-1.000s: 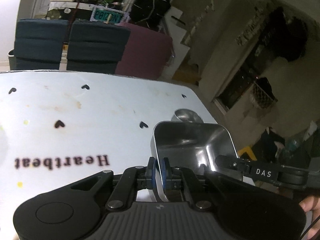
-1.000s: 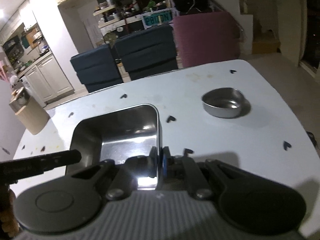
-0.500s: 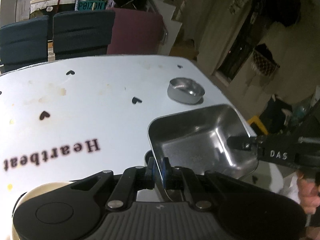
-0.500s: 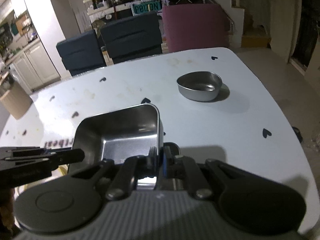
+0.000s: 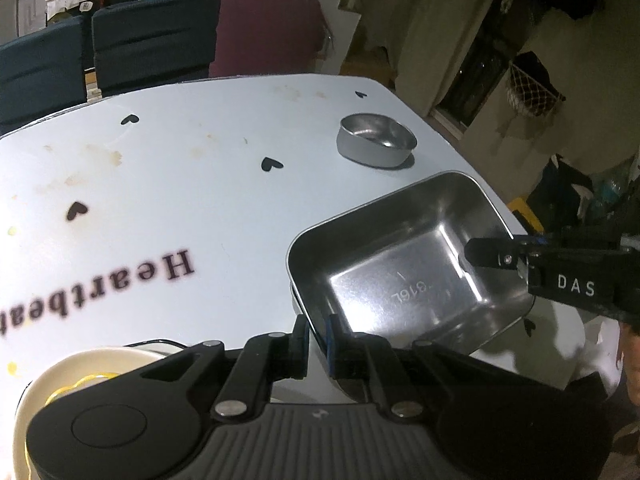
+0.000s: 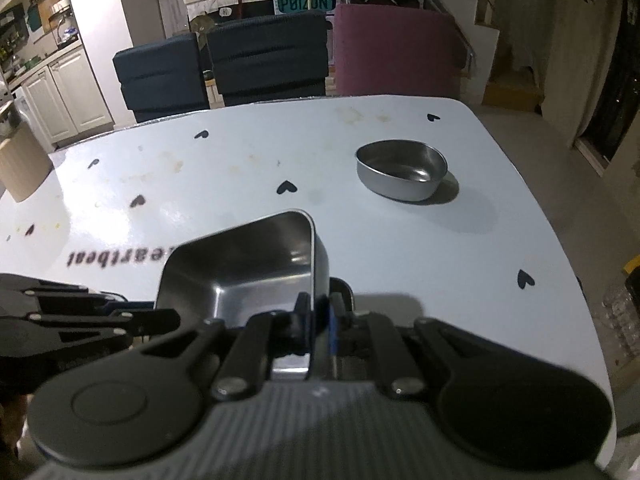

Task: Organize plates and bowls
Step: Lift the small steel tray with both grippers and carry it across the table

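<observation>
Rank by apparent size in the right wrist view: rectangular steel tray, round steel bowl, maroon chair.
1. Maroon chair, though it stands farthest.
2. Rectangular steel tray, nearest the camera, so unsure against the chair.
3. Round steel bowl.

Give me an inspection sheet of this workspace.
Surface: white table with black hearts, "Heartbeat" lettering, brownish stains.
Job's things: steel tray held by both grippers; round steel bowl standing apart, farther back; cream bowl at near edge.
Clutter: tan container at far left.
Grippers: left gripper shut on tray rim; right gripper shut on opposite rim.
Cables: nothing seen.
Surroundings: two dark chairs, maroon chair, kitchen cabinets, stairs.
</observation>
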